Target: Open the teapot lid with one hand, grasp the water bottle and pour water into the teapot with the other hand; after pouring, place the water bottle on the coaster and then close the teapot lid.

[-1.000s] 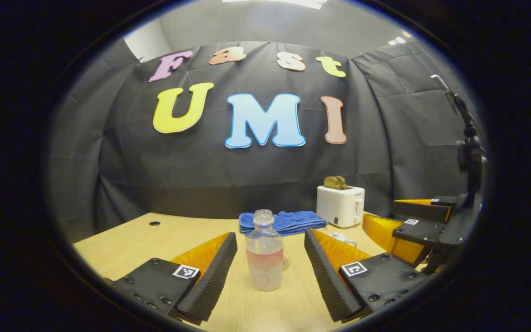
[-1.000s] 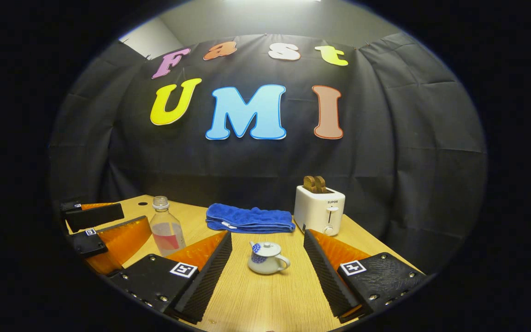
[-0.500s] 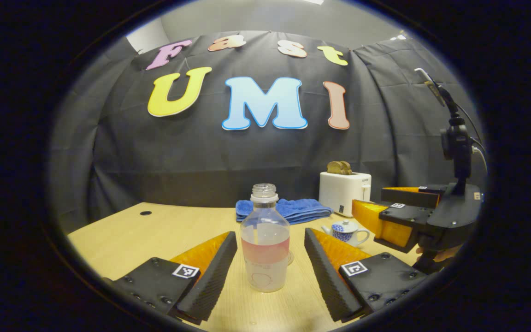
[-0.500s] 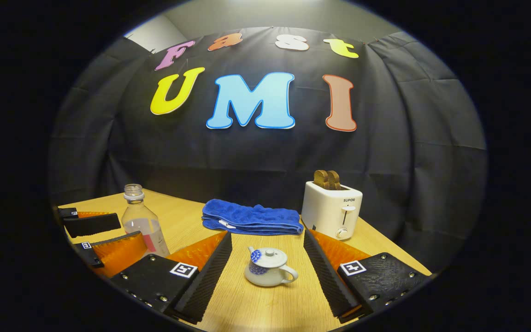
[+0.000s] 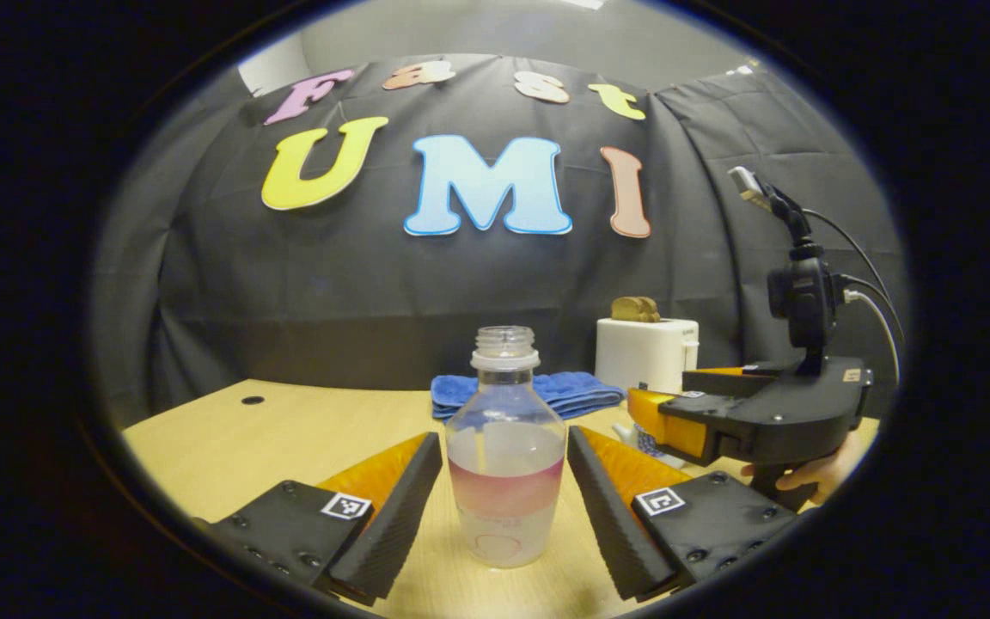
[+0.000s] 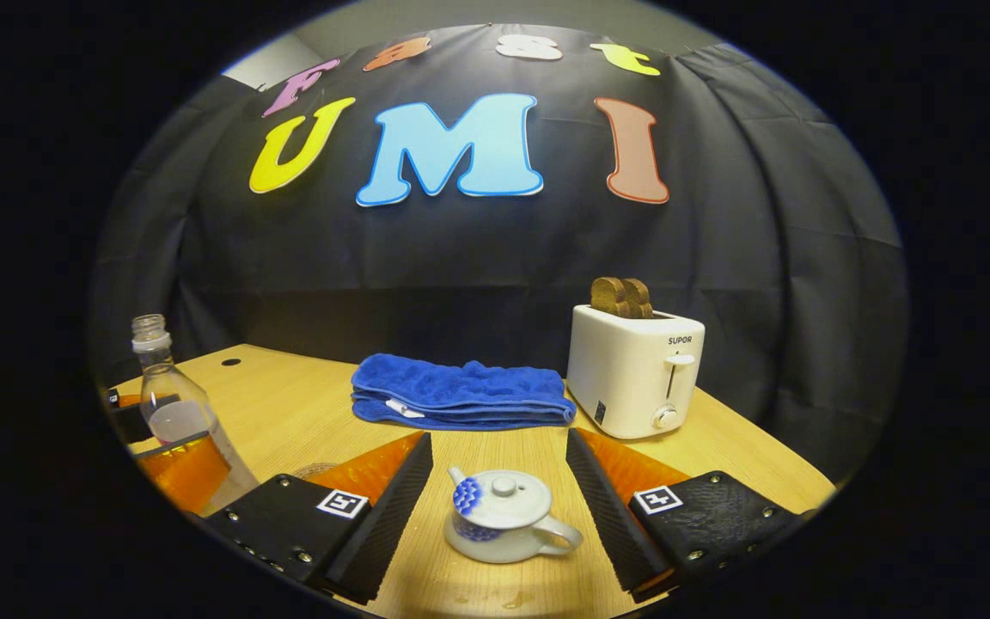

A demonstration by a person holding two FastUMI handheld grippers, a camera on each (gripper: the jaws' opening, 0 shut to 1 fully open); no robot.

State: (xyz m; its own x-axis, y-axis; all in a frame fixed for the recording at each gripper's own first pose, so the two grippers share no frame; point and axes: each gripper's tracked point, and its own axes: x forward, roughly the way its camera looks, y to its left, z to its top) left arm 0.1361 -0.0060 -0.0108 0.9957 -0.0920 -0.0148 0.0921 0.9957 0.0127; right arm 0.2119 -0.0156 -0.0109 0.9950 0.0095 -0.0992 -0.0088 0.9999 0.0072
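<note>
A clear capless water bottle (image 5: 505,456) with some water stands on the wooden table (image 5: 289,430). My left gripper (image 5: 504,507) is open, its fingers on either side of the bottle's lower half with small gaps. In the right gripper view the same bottle (image 6: 170,411) stands at the far left, inside that gripper (image 6: 160,434). The white teapot (image 6: 504,520) with a blue pattern sits upright, its lid (image 6: 504,490) on. My right gripper (image 6: 499,524) is open and flanks the teapot without touching it. A hand holds this gripper (image 5: 663,394) to the bottle's right. The edge of a round coaster (image 6: 314,470) peeks out behind my right gripper's left finger.
A folded blue towel (image 6: 461,395) lies at the back of the table. To its right is a white toaster (image 6: 632,370) with two slices of toast. In the left gripper view, towel (image 5: 564,389) and toaster (image 5: 645,352) sit behind the bottle. A cable hole (image 6: 230,362) marks the far left.
Both grippers have moved forward and lower. The bottle now sits deeper between the left fingers, and the teapot closer between the right fingers. Both stay open.
</note>
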